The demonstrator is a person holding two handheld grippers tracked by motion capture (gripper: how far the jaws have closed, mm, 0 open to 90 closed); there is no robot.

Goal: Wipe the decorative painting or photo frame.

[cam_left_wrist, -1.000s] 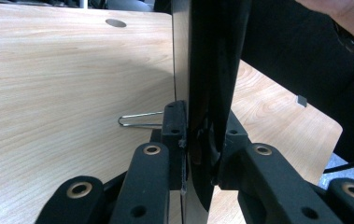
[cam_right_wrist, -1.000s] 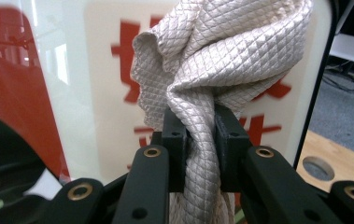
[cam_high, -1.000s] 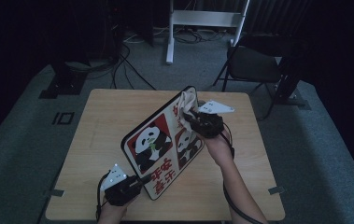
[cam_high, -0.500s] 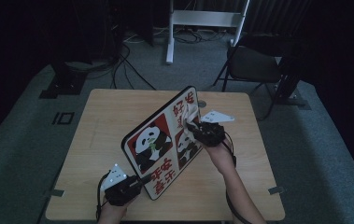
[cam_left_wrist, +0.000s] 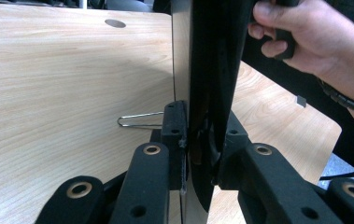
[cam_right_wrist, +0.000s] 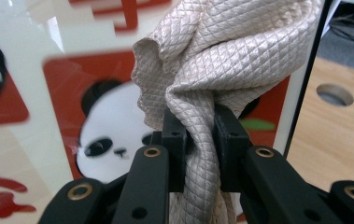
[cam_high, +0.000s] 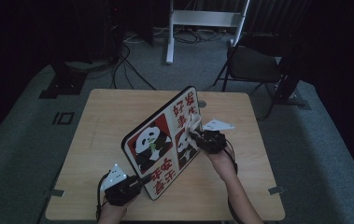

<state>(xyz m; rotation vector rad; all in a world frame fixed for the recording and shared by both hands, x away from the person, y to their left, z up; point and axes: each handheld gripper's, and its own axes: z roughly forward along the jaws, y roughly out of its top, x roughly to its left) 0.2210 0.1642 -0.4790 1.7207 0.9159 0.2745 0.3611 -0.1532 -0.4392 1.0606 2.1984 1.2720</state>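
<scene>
A panda board (cam_high: 165, 140) stands tilted on edge near the middle of the wooden desk (cam_high: 104, 121), its printed face turned toward the person. The face shows two panda pictures on red panels and red characters on a cream ground, with a dark rim around it.

The left gripper (cam_high: 135, 183) sits at the board's lower near corner, close to the desk's front edge. In the left gripper view its two black jaws are closed tight on the board's edge (cam_left_wrist: 198, 93), one jaw on each face. A bent wire clip (cam_left_wrist: 139, 120) lies flat on the desk just beside that gripper.

The right gripper (cam_high: 194, 136) is at the board's right half, over the smaller panda picture. Its jaws are clamped on a bunched beige cloth (cam_right_wrist: 212, 70) with a quilted diamond weave; the cloth bulges out above the jaws and rests against the board's face (cam_right_wrist: 48, 84). In the high view the cloth (cam_high: 192, 122) shows pale against the red panel.

A round hole (cam_right_wrist: 335, 94) is cut into the desk behind the board. No container stands on the desk.
</scene>
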